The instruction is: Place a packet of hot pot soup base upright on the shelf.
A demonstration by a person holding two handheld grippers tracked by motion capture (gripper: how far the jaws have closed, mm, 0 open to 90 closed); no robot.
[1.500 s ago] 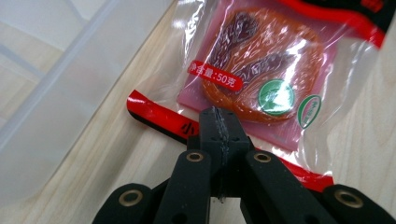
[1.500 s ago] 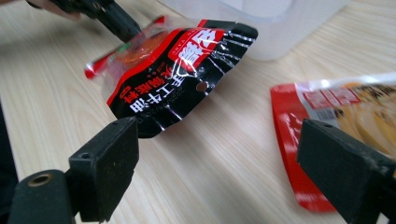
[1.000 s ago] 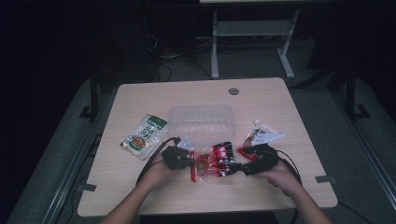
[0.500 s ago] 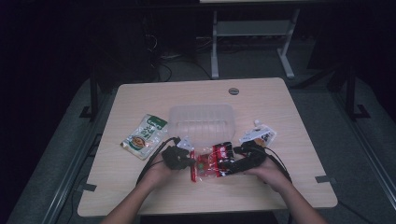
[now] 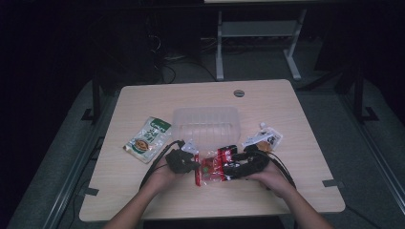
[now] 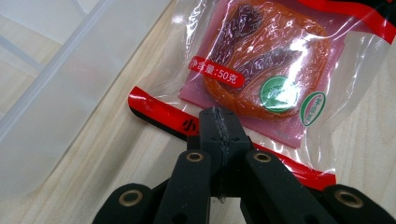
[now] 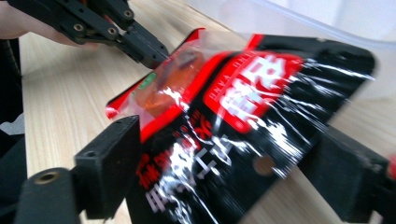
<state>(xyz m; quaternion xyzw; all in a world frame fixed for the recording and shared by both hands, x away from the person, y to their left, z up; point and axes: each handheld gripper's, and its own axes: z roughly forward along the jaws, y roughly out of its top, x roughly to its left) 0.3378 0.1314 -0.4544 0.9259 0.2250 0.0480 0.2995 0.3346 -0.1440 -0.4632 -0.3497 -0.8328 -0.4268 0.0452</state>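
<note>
Where the forearms enter from the near edge of the bench (image 5: pixel 143 200), both reach forward and converge near its middle. Left hand (image 5: pixel 165 174) grips the left gripper (image 5: pixel 193 164), pointed rightward; in the left gripper view its jaws are pressed together, pinching the red-striped edge of the snack packet (image 6: pixel 261 79). Right hand (image 5: pixel 272 176) holds the right gripper (image 5: pixel 229 169), pointed leftward toward the other. In the right gripper view its jaws stand spread, one on either side of the packet's black-and-red printed end; contact with the film cannot be told, frame blurred. Packet spans between the two grippers, clear window showing an orange-red piece and green round stickers; whether it is lifted or flat on the bench, cannot tell.

Just beyond the packet: clear plastic container (image 5: pixel 205 126), its near wall close to the packet. Left of it, apart: green-and-white food pouch (image 5: pixel 148 138), flat. Right, just behind the right gripper: white spouted pouch (image 5: pixel 262 139). Far edge: round grey grommet (image 5: pixel 239 93).
</note>
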